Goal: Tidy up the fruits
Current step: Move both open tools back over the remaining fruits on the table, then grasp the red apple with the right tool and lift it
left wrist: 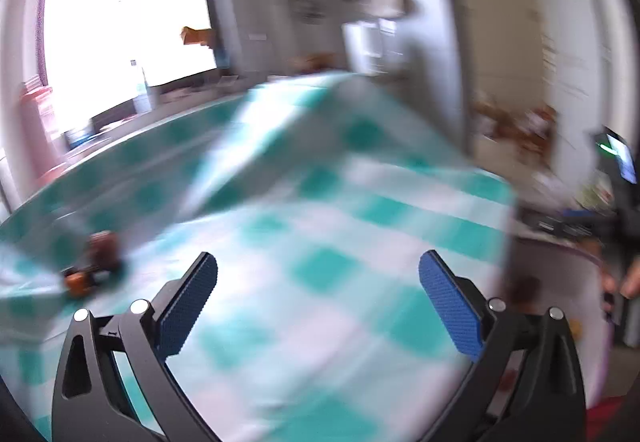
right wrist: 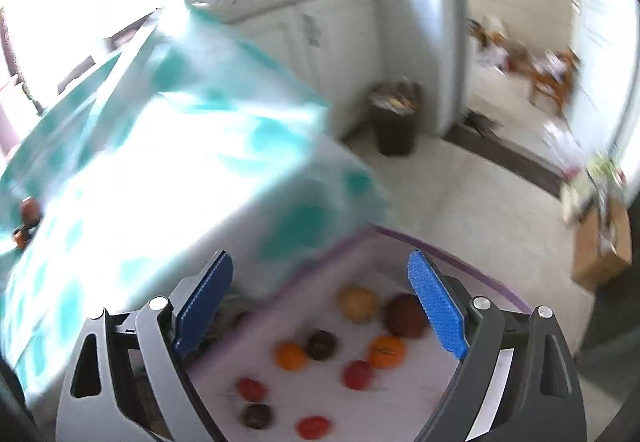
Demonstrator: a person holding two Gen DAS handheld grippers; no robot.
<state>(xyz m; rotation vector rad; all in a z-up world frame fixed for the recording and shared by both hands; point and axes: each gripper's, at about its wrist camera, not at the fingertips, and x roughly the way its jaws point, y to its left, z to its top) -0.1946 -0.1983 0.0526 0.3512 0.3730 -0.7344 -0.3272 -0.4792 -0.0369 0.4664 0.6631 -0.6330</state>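
Fruits (right wrist: 320, 346) lie below the right fingers (right wrist: 436, 302) — untouched.

No legible txt anywhere.

The cloth (left wrist: 320, 282) over the counter is checked in teal and white, washed nearly pure white where the light hits it. Both tools carry bright blue ribbed pads (right wrist: 436, 306) on dark grey-black frames with silver rivets. At the right, the white tray (right wrist: 400, 394) has a thin purple rim, and in it lie fruits: an orange one (right wrist: 291, 356), a yellow-orange one (right wrist: 357, 302), several red ones (right wrist: 357, 374) and two very dark, almost black ones (right wrist: 321, 345). On the far left of the cloth stands a small brown jar (left wrist: 105, 248) beside something orange (left wrist: 78, 282). The bin (right wrist: 396, 118) on the pale floor is black.
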